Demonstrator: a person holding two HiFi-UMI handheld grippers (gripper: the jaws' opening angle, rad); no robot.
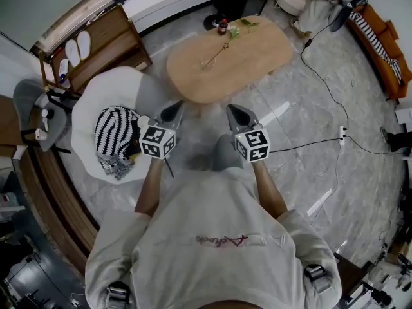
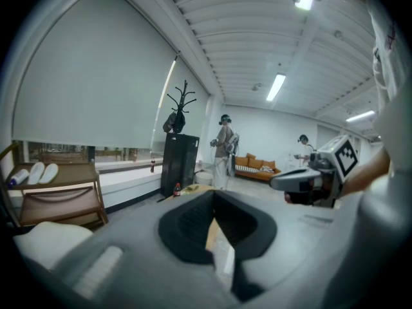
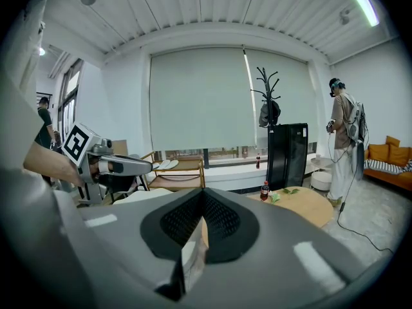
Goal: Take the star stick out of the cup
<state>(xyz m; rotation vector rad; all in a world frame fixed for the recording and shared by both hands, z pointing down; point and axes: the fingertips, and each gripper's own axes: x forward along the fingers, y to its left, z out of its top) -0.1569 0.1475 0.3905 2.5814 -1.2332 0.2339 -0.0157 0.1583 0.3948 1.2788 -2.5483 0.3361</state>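
stick: the thin stick with a pale star on its tip (image 1: pixel 220 51) leans in a small clear cup (image 1: pixel 208 63), star end up and tilted to the right; the cup is too small in the head view to read finely.
cup's place: near the middle of the oval light-wood table (image 1: pixel 257 66), out ahead of the person.
left gripper: the grey two-jaw left gripper (image 1: pixel 172 110) is held in front of the body, short of the table's near edge; its own view shows the jaws together with nothing between them.
right gripper: the grey two-jaw right gripper (image 1: pixel 235 111) sits level beside the left one, apart from it; its jaws are also pressed together and empty.
done so far: nothing, as far as the pictures show; the stick is in the cup and neither gripper is near it.
left to do: by my reading, the whole task: come up to the table, part one gripper's jaws, close them on the stick's shaft and lift it clear of the rim.
other things on the table: a small dark bottle with a red cap (image 1: pixel 222 26) and a green leafy sprig (image 1: pixel 248 23) lie at the far edge, apart from the cup.
likely snag: the cup looks light, so a slanted pull could probably tip it; the free gripper could steady it.
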